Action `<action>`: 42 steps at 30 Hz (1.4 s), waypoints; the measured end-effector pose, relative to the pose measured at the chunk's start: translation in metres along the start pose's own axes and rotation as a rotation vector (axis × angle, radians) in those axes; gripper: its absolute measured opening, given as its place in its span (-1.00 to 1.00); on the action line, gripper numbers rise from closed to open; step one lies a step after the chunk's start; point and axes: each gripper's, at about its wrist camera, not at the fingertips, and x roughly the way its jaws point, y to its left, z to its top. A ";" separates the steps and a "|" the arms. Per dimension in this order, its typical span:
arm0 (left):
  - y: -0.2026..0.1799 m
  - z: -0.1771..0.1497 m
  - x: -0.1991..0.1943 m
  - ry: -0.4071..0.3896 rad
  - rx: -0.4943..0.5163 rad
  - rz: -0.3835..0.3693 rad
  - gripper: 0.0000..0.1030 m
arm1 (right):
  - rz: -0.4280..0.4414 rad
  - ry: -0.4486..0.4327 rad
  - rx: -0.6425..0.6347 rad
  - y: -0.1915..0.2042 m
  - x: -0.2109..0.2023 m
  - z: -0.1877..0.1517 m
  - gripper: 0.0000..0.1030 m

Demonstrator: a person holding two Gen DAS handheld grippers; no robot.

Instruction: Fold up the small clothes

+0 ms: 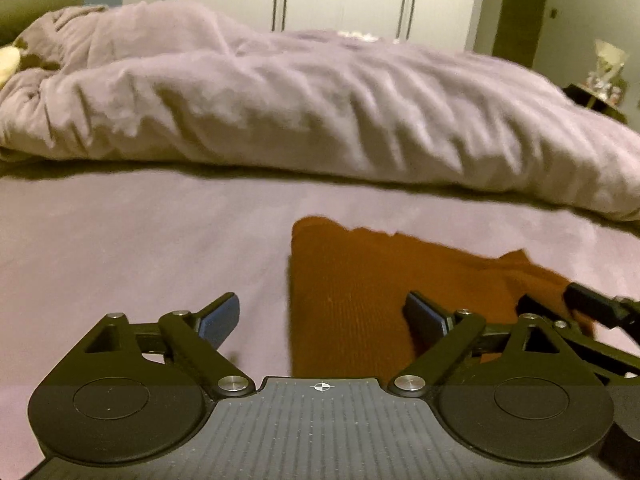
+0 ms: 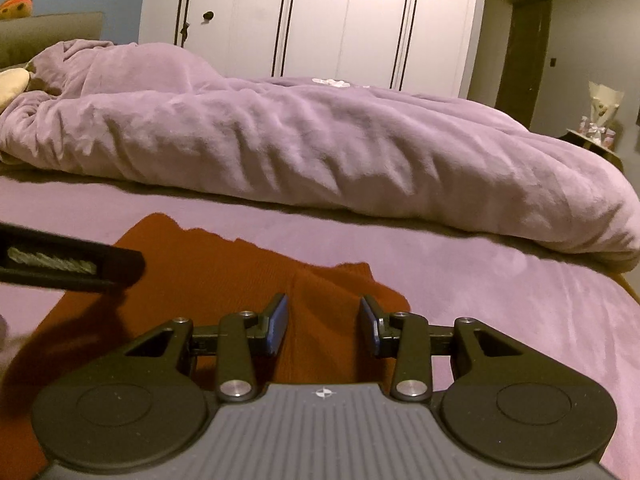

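Observation:
A rust-orange knit garment (image 1: 380, 280) lies flat on the purple bed sheet (image 1: 120, 248). My left gripper (image 1: 322, 316) is open wide, low over the garment's left edge, with nothing between its blue pads. In the right wrist view the same garment (image 2: 224, 276) spreads under my right gripper (image 2: 324, 322), which is open over the garment's right part and holds nothing. Part of the left gripper (image 2: 72, 264) shows at the left of that view. The right gripper's finger (image 1: 592, 304) shows at the right edge of the left wrist view.
A rumpled purple duvet (image 2: 320, 148) lies heaped across the far side of the bed. White wardrobe doors (image 2: 320, 20) stand behind it. A small side table with items (image 2: 600, 132) is at the far right. A yellowish pillow (image 2: 12, 84) is at far left.

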 end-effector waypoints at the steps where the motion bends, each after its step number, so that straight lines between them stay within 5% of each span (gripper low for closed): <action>1: 0.001 -0.002 0.006 0.017 -0.011 0.002 0.86 | 0.001 0.004 -0.002 0.001 0.003 0.000 -0.15; 13: -0.001 -0.016 0.030 0.008 -0.075 0.042 0.95 | -0.046 0.000 0.053 -0.014 0.038 -0.025 0.50; 22: -0.002 -0.019 0.031 -0.037 -0.100 0.051 0.98 | -0.030 -0.018 0.130 -0.021 0.044 -0.036 0.63; 27: 0.033 -0.004 0.006 0.079 -0.179 -0.111 0.98 | 0.086 0.045 0.240 -0.043 0.031 -0.027 0.71; 32: 0.074 -0.003 -0.019 0.207 -0.209 -0.322 0.98 | 0.373 0.221 0.541 -0.097 0.011 -0.050 0.75; 38: 0.087 -0.016 0.005 0.378 -0.332 -0.527 0.96 | 0.485 0.279 0.684 -0.125 0.007 -0.070 0.71; 40: 0.084 -0.015 0.014 0.395 -0.350 -0.556 0.90 | 0.539 0.304 0.716 -0.124 0.019 -0.066 0.42; 42: 0.078 -0.012 0.019 0.400 -0.347 -0.578 0.72 | 0.567 0.330 0.744 -0.121 0.030 -0.065 0.38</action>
